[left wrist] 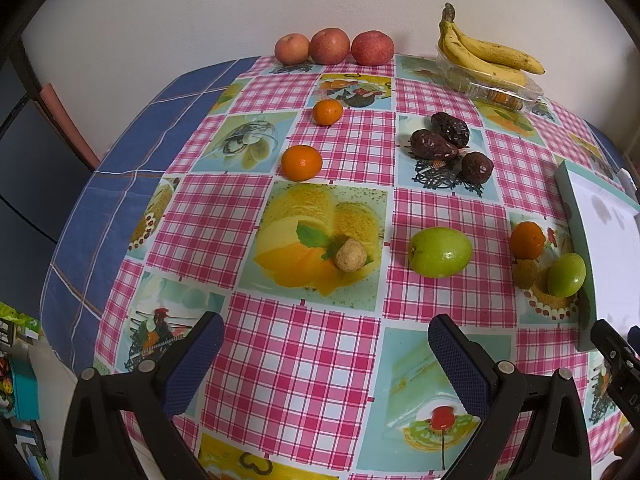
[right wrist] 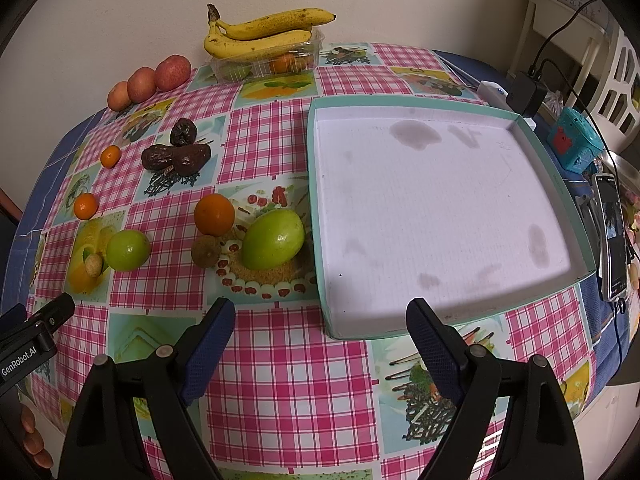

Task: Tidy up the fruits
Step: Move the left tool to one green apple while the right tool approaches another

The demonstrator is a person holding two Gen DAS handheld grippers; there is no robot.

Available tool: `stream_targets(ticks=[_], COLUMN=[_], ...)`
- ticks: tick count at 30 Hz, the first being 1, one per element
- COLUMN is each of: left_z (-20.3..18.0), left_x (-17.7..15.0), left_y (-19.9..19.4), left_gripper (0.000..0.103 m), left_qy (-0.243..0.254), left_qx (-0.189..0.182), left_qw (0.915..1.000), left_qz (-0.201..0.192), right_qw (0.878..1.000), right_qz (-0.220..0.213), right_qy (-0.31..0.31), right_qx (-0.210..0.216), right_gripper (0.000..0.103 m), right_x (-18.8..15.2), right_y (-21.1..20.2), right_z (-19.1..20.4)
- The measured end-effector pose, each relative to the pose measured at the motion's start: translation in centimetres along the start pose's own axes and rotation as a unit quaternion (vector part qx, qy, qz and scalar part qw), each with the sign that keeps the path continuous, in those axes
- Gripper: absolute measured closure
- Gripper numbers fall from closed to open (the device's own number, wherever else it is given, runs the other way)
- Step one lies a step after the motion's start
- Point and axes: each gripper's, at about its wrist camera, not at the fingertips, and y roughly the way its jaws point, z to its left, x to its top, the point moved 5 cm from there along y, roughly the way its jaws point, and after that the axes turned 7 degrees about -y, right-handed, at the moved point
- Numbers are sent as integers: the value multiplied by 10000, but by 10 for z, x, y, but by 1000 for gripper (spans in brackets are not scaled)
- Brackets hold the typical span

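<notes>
Not started yet: both grippers, left gripper (left wrist: 326, 340) & right gripper (right wrist: 320, 326), fingers spread & empty over counter (right wrist: 288, 360); next, prob. grab green fruit (right wrist: 273, 239) → tray (right wrist: 318, 216).

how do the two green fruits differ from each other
The green fruit beside the tray looks larger and more oval than the other green fruit, which looks smaller and rounder. The first lies close to the tray, next to an orange and a small brown fruit; the second lies farther left, near a small tan fruit. Both are glossy green and rest loose on the tablecloth, outside the tray.
</notes>
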Motion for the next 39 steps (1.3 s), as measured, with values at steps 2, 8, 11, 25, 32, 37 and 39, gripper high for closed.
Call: stream_targets(ticks=[2,8,11,25,32,37,39], left_z=[-1,-6,-14,-48,-53,-56,-57], left_x=[4,22,30,39,35,33,33], left_y=[1,-5,2,34,44,49,51], left_gripper=[0,0,3,24,34,36,36], left_qy=[-123,-600,-608,-564,-540,-537,-548], left_qx=[-70,-624,-739,-1062,-1112,-1124,-1154], left_qw=[9999,9961,9954,9911,9895,9885,9876], left_qz=[21,-150,-44,563,756,863,911], right_qw=[10000,9982,9958,9943,9946,9950,9952], right_qz=[-7,-519,-806,-187,-31,-52,-17], right_qy=[-19,-23,49,520,511,423,390], right_qx=[3,310,424,911,901,906,898], right_gripper=[15,15,15,54,54,55,58], right_x=[0,17,33,59,59,63,64], right_y=[0,-12,-19,23,30,30,32], right_z=[1,9,10,3,4,8,9])
